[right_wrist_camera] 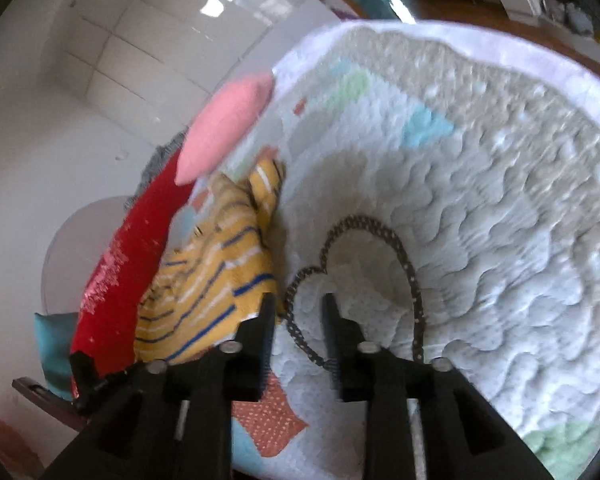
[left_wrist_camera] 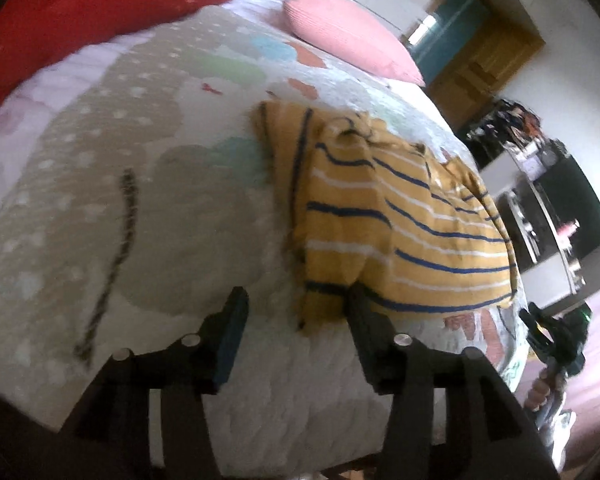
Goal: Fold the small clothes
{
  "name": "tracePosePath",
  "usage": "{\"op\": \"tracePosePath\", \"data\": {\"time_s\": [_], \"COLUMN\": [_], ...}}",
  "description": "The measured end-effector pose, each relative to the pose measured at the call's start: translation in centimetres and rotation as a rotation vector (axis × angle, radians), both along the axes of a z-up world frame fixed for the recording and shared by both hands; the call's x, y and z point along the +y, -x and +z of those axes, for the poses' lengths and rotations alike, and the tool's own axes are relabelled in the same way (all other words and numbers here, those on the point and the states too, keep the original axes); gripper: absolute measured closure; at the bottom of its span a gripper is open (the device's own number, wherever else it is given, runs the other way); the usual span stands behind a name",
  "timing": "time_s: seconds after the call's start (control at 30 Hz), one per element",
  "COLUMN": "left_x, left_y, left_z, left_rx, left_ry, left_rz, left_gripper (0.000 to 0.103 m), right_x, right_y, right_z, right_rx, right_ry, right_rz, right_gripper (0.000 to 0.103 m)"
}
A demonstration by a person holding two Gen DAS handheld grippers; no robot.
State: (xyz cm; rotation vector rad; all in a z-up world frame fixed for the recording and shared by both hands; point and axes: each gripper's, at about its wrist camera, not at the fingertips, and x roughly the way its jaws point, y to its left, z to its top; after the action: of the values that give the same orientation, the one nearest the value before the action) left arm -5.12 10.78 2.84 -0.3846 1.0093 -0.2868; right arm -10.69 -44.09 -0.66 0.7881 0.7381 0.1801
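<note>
I hold a pair of black tongs in each hand over a bed covered by a quilted patchwork bedspread (left_wrist_camera: 148, 208). My left tongs (left_wrist_camera: 294, 300) reach forward low over the quilt, with the two fingers spread wide and nothing between them. The right-hand finger of that pair sits at the near edge of a small yellow top with blue and white stripes (left_wrist_camera: 400, 224); I cannot tell whether it touches the cloth or only overlaps it in view.

The striped top lies crumpled and partly bunched on the right half of the bed in the left camera's view, near the bed's right edge. Beyond it, at the far side of the bed, rests a pink pillow (left_wrist_camera: 348, 36), and a large red cushion (left_wrist_camera: 100, 4) fills the far left.

My right tongs (right_wrist_camera: 298, 300) point across the bedspread from another side, tilted so the bed curves upward in view. Their fingers are parted too, with a narrower gap, and grip nothing. The left finger of this pair is just beside the edge of the striped top, which spreads away to the left of the tongs. Between and beyond the fingers, a dark dotted heart outline (right_wrist_camera: 404, 264) is stitched onto the quilt.

My right hand, holding its tongs, shows in the left camera past the bed's right edge.
</note>
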Motion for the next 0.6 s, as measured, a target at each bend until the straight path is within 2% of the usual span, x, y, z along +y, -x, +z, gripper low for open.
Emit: {"op": "tracePosePath", "data": {"time_s": [0.07, 0.13, 0.17, 0.3, 0.37, 0.5, 0.6], "left_x": [-0.1, -0.6, -0.6, -1.8, -2.5, -3.8, -4.7], "left_y": [1.4, 2.4, 2.9, 4.6, 5.4, 6.3, 6.7], "left_z": [1.1, 1.9, 2.2, 3.4, 4.1, 5.1, 5.5], "left_rx": [-0.032, -0.066, -0.076, -0.114, -0.136, -0.175, -0.194], "left_ry": [-0.061, -0.120, -0.132, -0.178, -0.201, -0.224, -0.249], "left_rz": [0.037, 0.062, 0.068, 0.074, 0.080, 0.076, 0.060], "left_gripper": [0.051, 0.045, 0.041, 0.037, 0.033, 0.030, 0.029], "right_x": [0.3, 1.2, 2.1, 5.6, 7.7, 11.0, 11.8], "right_y": [0.3, -0.1, -0.6, -2.7, -3.9, -6.9, -8.7], "right_z": [0.7, 1.3, 1.5, 3.2, 3.7, 2.5, 0.6], "right_rx": [-0.022, -0.041, -0.046, -0.095, -0.117, -0.101, -0.051], "right_ry": [0.025, 0.039, 0.044, 0.088, 0.112, 0.137, 0.244], "right_rz": [-0.003, 0.020, 0.031, 0.115, 0.160, 0.244, 0.223], "right_gripper": [0.065, 0.064, 0.064, 0.063, 0.058, 0.056, 0.057]}}
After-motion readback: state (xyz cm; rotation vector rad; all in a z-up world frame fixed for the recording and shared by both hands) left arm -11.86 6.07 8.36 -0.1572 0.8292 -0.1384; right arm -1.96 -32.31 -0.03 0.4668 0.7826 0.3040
